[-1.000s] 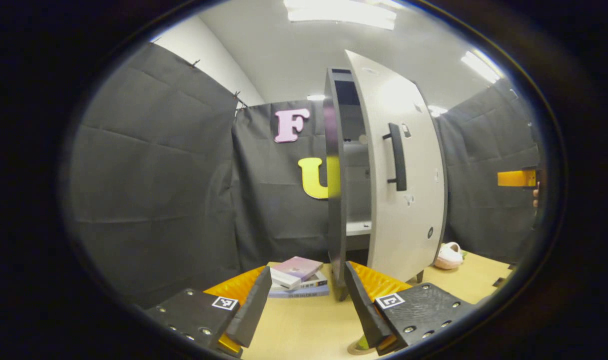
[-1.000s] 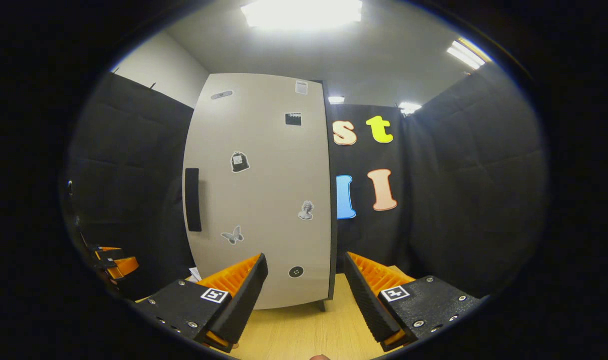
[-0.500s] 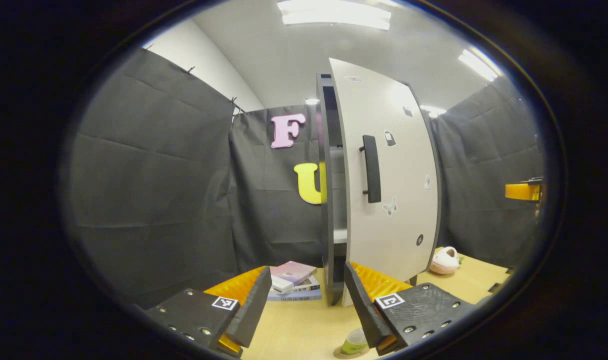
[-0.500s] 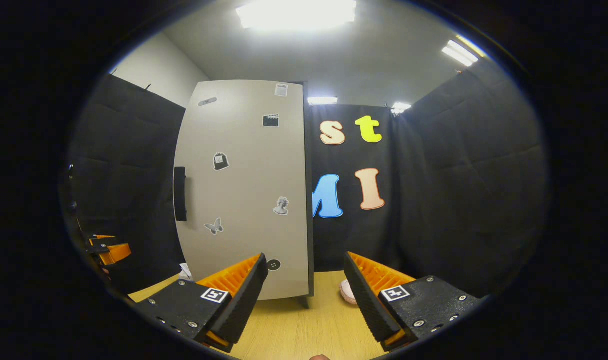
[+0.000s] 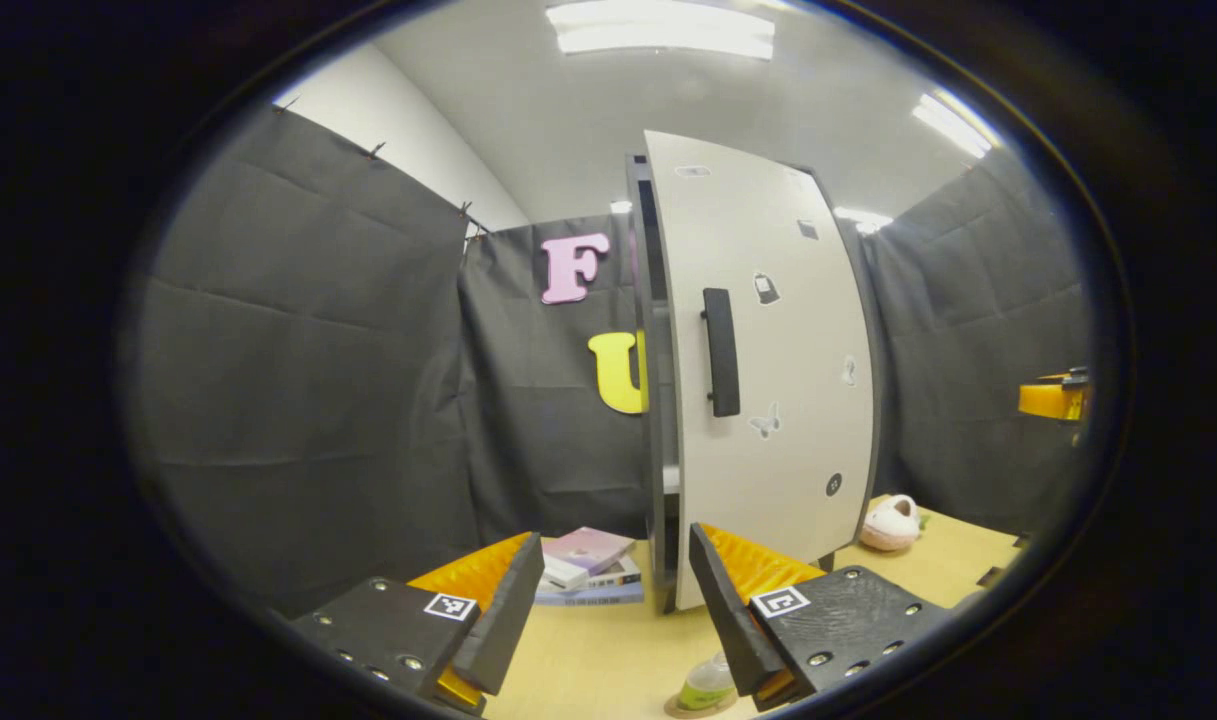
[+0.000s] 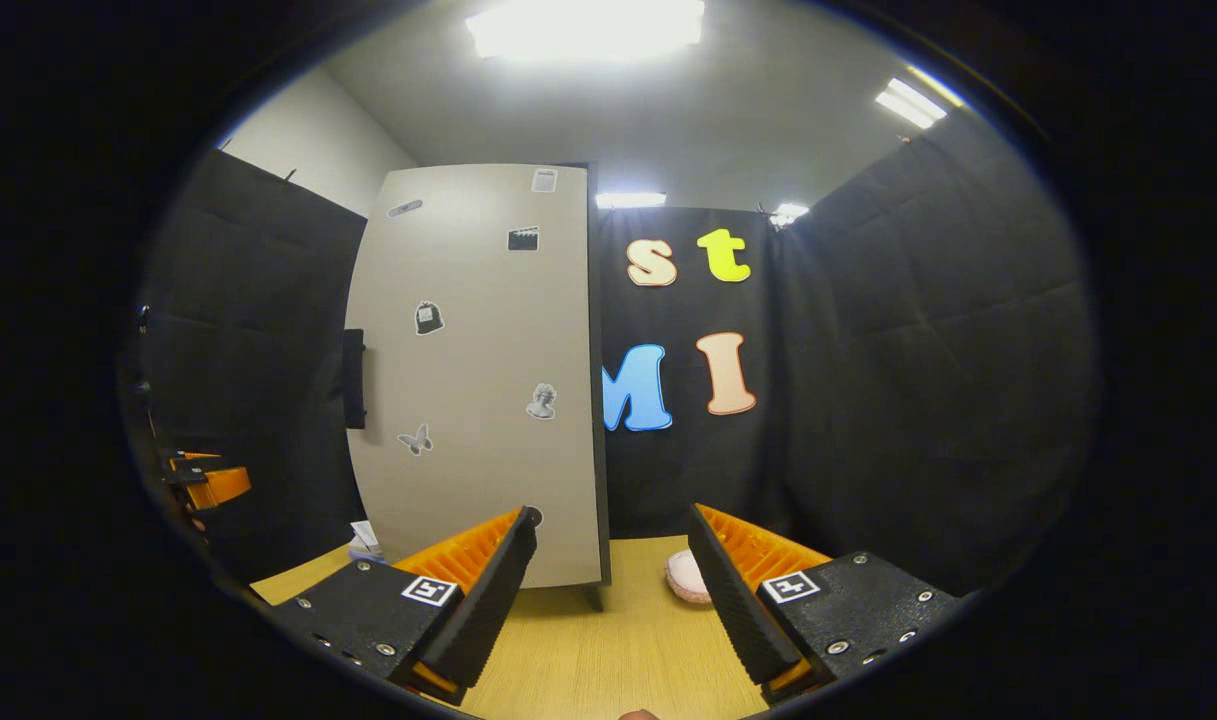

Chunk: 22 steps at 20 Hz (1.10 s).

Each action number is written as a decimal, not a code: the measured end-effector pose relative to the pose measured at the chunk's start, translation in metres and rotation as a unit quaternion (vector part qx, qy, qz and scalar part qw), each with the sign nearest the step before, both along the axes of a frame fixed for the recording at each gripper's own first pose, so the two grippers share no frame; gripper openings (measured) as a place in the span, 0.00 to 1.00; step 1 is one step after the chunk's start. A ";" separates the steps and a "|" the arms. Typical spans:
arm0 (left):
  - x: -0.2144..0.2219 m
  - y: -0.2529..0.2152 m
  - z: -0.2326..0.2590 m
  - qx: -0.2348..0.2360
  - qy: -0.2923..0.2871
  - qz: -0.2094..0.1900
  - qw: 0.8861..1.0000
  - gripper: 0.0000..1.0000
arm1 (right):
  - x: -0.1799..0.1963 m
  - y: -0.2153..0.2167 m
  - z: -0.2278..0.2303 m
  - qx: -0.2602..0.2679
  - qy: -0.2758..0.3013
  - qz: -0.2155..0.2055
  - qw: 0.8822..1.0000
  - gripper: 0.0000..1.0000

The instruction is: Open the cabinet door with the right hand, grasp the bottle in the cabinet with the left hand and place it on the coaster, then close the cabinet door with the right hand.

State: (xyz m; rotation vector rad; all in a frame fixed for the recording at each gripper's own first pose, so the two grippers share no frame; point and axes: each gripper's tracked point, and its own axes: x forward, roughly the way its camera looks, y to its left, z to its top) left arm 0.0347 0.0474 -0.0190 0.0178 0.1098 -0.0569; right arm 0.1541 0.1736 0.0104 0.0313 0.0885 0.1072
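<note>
The tall cabinet stands on the wooden table with its pale door (image 5: 768,370) almost shut, a thin gap left at the handle side. A dark bar handle (image 5: 720,352) runs down the door. A small clear bottle with a green label (image 5: 708,684) stands on a round coaster (image 5: 686,708) on the table, just left of my left gripper's right finger. My left gripper (image 5: 616,600) is open and holds nothing. In the right gripper view the door (image 6: 478,380) faces me and my right gripper (image 6: 613,590) is open, short of the door.
A stack of books (image 5: 590,565) lies left of the cabinet base. A pink plush slipper (image 5: 890,522) rests on the table to the cabinet's right, also seen as the slipper (image 6: 686,576). The other gripper (image 6: 208,485) shows at the far left edge.
The cabinet door has swung from clearly ajar to nearly shut. Both grippers have drawn back from the cabinet, and the bottle on the coaster has come into the left gripper view.
</note>
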 end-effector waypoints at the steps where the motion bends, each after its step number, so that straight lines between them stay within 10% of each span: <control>1: -0.001 -0.001 0.001 0.001 0.000 0.000 1.000 0.88 | 0.000 0.000 0.000 0.000 0.000 0.001 1.000 0.95; 22: 0.004 0.019 0.004 -0.001 0.001 0.020 1.000 0.84 | 0.002 0.013 0.002 0.001 -0.002 0.005 1.000 0.95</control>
